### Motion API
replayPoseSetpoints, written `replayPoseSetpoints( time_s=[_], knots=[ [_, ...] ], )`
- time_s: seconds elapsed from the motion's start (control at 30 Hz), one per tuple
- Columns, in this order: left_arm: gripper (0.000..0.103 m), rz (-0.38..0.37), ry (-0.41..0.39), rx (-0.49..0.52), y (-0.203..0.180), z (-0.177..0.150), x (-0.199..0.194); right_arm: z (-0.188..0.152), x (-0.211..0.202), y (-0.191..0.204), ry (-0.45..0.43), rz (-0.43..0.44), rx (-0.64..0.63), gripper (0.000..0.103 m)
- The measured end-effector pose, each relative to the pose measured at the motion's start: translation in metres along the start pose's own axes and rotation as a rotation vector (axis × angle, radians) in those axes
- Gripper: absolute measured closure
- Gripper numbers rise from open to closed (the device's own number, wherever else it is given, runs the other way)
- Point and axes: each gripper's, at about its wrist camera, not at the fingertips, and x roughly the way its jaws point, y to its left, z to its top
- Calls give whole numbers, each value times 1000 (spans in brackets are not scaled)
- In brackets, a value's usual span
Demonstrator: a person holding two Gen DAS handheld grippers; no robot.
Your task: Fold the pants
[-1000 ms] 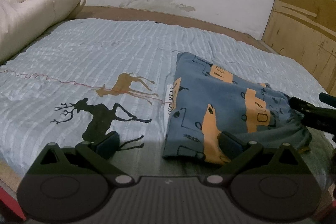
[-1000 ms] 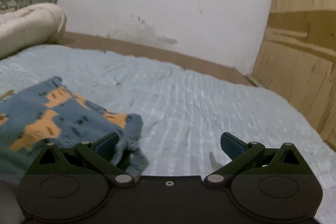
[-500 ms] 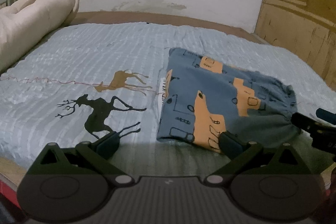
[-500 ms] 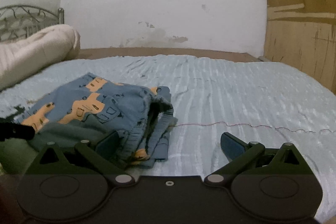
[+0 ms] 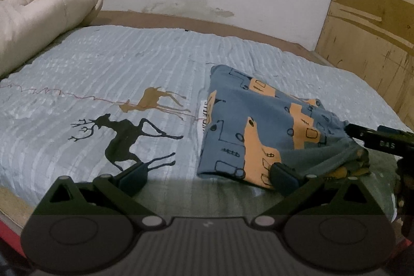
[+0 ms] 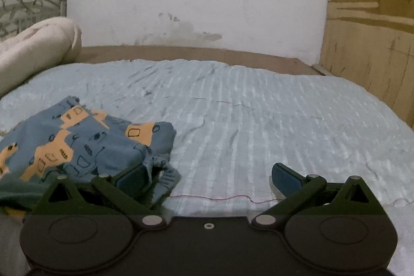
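Bed (image 5: 145, 61) filled most of both frames, covered in a pale blue ribbed sheet, bare wall behind, wood panel (image 5: 372, 25) at the right edge. A rolled cream duvet (image 5: 44, 17) sat upper left in the left wrist view, pushed against the metal headboard, probably parked there to free the flat area for folding. Deer prints (image 5: 124, 136) showed on the sheet at center left, a thin red thread running past them.

The pants (image 5: 258, 126), blue with orange car shapes, lay right of center in the left wrist view and lower left in the right wrist view (image 6: 77, 141). They were already a compact folded bundle with several layers stacked; a white label peeked out at the left edge. The near right corner looked bunched and loose, not flat.

The left gripper (image 5: 207, 175) hovered low at bottom center, fingers spread wide, holding nothing; its right finger overlapped the near edge of the bundle in the picture, contact unclear. The right gripper (image 6: 209, 175) was also spread wide and empty, its left finger sitting against the ruffled corner of the cloth, its right finger over bare sheet. Its dark tip (image 5: 375, 139) poked in from the right edge of the left view at that same corner.

My read: fold nearly done, both tools placed at the near edge to tidy or press the last corner.
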Motion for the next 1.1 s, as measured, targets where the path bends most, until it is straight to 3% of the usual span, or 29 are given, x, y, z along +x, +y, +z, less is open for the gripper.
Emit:
replayPoseSetpoints(
  time_s=[0.17, 0.43, 0.57, 0.8, 1.1],
  knots=[
    [1, -1, 0, 0, 0, 0, -1, -11, -29, 0, -65, 71, 55, 1],
    [1, 3, 4, 6, -1, -2, -5, -34, -54, 7, -48, 170, 164, 1],
    [1, 2, 4, 16, -3, -4, -8, -47, -64, 9, -26, 180, 199, 1],
    [1, -10, 0, 27, -2, -9, -16, -58, -80, 20, -40, 153, 149, 1],
    [1, -14, 13, 12, -1, -5, -23, -55, -92, 11, -56, 208, 228, 1]
  ],
)
